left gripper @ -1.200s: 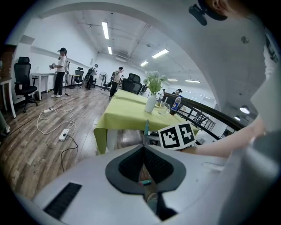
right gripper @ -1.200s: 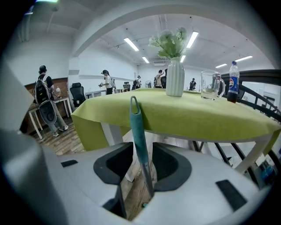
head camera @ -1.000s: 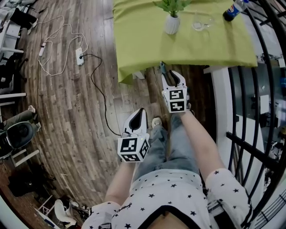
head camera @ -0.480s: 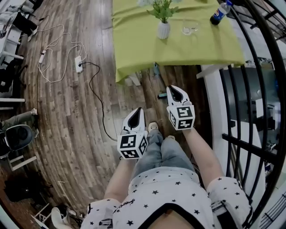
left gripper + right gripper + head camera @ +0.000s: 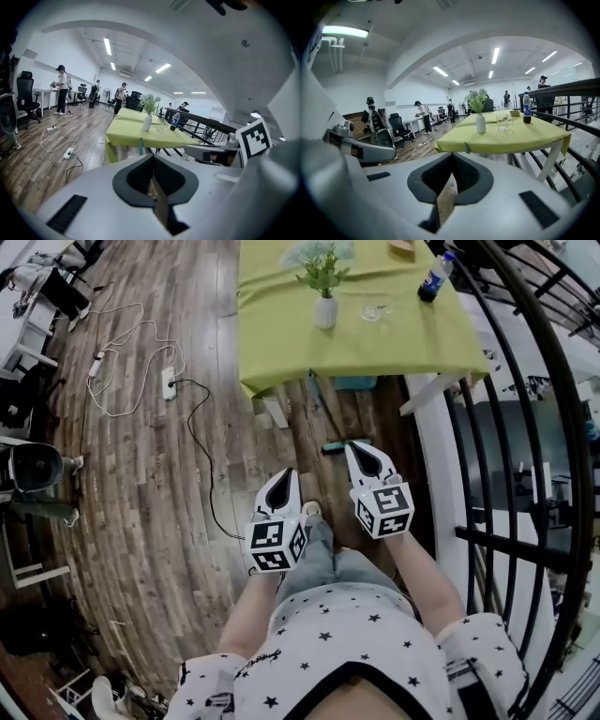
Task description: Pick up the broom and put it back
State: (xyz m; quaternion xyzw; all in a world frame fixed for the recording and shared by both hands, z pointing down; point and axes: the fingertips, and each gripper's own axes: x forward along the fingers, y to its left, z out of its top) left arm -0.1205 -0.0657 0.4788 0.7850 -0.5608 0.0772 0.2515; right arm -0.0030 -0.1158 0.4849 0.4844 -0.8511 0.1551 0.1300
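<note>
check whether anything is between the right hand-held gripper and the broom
Nothing visible: only wooden floor lies between the right hand-held gripper, jaws just closed on nothing, and the broom leaning at the green table's edge ahead.

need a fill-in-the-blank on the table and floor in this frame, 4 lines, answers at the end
The tablecloth is ___.
The vase holding the flowers is ___.
Between the vase and the bottle stands a clear ___.
The power strip lies on a ___ floor.
Missing words: green; white; glass; wooden.
</note>
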